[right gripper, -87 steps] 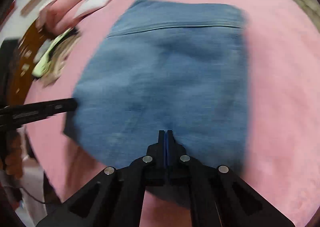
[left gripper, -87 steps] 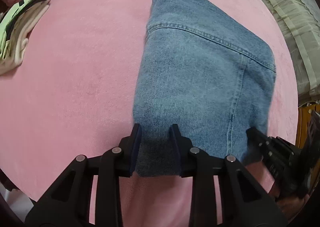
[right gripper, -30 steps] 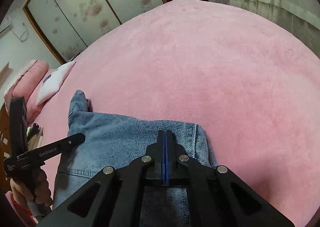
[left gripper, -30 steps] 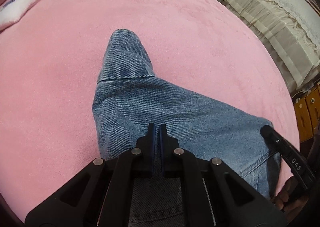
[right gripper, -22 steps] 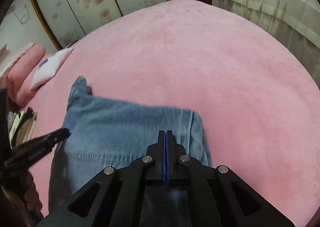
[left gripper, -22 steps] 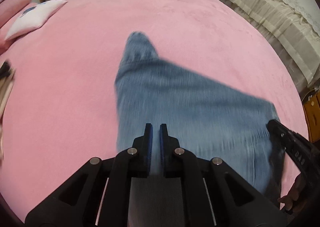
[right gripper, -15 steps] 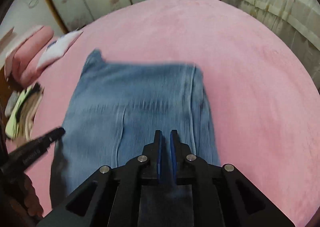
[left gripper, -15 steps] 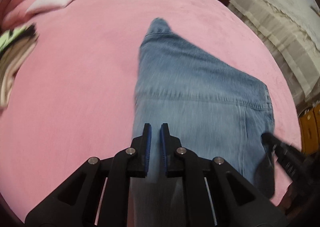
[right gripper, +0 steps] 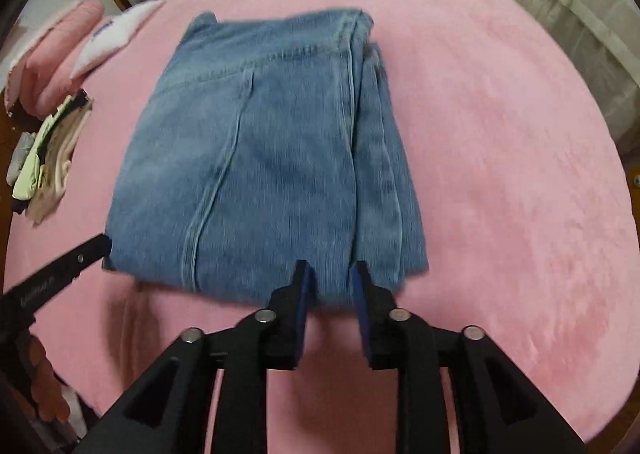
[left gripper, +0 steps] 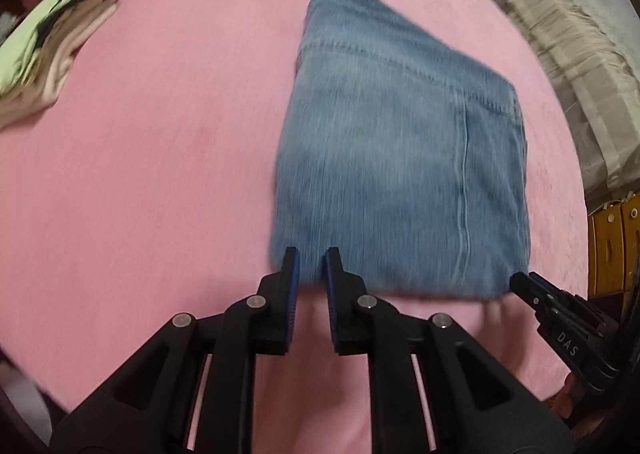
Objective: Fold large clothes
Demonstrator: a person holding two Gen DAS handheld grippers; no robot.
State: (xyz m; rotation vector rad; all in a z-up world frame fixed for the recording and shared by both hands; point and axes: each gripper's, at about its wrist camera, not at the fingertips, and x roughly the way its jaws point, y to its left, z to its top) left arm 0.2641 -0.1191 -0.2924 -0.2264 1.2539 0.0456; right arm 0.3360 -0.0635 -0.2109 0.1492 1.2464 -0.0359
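On the left we see a loose stack of folded pale clothes [left gripper: 44,50] at the edge of the pink plush bed [left gripper: 160,158]; no containers are in view. The folded blue denim jeans [left gripper: 400,158] lie flat mid-bed, laid down to settle the fold. Our left gripper [left gripper: 310,259] and right gripper [right gripper: 331,272] have just been opening, fingers parted astride the near hem without pinching it.

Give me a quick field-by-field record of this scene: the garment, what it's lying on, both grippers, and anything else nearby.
garment: folded jeans, lying flat
surface: pink blanket
left gripper: jaws slightly apart, just been opening, at the jeans' near edge, not pinching
right gripper: jaws apart, just been opening, at the near edge, not pinching
nearby: stack of folded clothes; white pillow
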